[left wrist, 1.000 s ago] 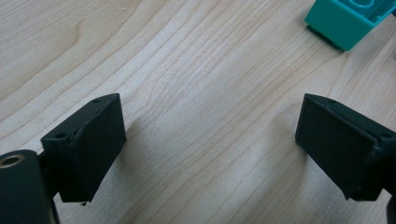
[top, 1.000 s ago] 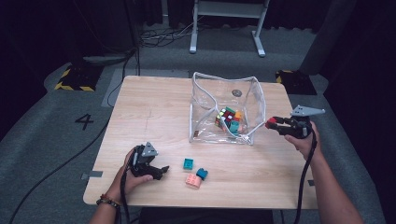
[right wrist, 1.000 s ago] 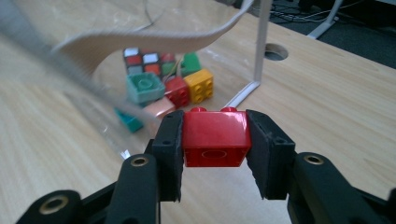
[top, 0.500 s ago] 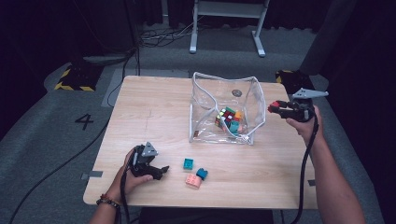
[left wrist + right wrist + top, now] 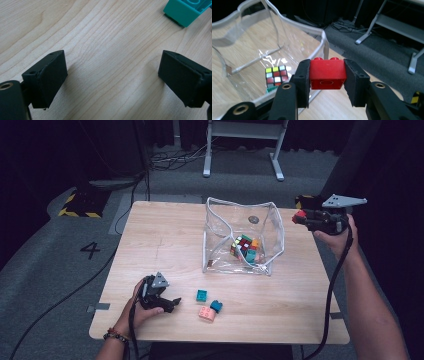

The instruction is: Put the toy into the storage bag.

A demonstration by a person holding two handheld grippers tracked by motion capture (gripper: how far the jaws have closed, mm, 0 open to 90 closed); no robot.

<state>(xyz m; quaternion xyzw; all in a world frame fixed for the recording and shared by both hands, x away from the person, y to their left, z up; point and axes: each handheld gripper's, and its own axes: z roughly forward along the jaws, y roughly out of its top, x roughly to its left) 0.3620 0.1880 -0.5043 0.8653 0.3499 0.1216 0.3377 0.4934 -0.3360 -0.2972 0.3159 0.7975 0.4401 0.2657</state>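
Dim room, grey floor (image 5: 60, 270), wooden table (image 5: 165, 245), metal stand (image 5: 245, 147)

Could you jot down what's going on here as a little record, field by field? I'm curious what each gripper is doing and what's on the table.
right gripper: shut on a red brick, held in the air beside the bag
left gripper: open, resting low on the table, nothing between its jaws
clear bag: open on top, holds a colour cube and some bricks
loose bricks: teal brick, pink brick with a small teal one touching it
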